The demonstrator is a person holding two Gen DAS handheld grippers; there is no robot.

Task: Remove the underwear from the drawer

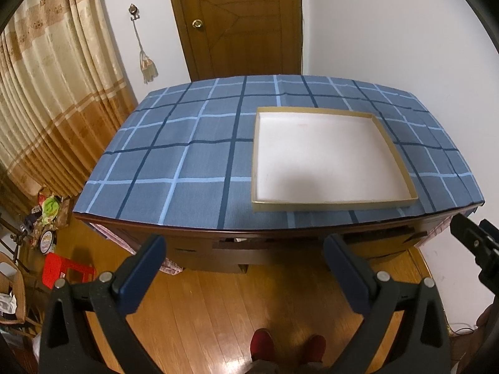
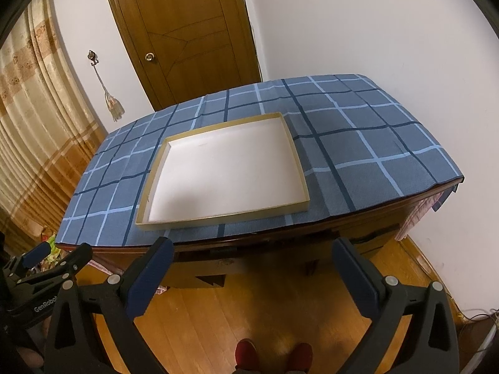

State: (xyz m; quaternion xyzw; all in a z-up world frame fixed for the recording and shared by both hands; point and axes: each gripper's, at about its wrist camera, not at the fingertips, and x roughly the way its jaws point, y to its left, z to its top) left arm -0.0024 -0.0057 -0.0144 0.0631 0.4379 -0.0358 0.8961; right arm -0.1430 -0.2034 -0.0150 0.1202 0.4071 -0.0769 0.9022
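My left gripper (image 1: 244,258) is open and empty, held in front of the table's near edge. My right gripper (image 2: 254,265) is open and empty too, level with the same edge. Below the tabletop runs the dark wooden drawer front (image 1: 280,251) (image 2: 265,258), which looks shut. No underwear is in view. A shallow gold-rimmed tray (image 1: 330,206) (image 2: 218,218) with a bare white floor lies on the blue checked tablecloth (image 1: 187,162) (image 2: 374,155). Each view also catches the other gripper at its side: the right gripper (image 1: 467,237) and the left gripper (image 2: 62,252).
The person's red shoes (image 1: 262,346) stand on the wooden floor just before the table. A red stool (image 1: 62,268), a wicker chair and clutter sit at the left by the curtain. A wooden door (image 1: 237,21) is behind the table. Pink cloth (image 2: 411,218) hangs under the right corner.
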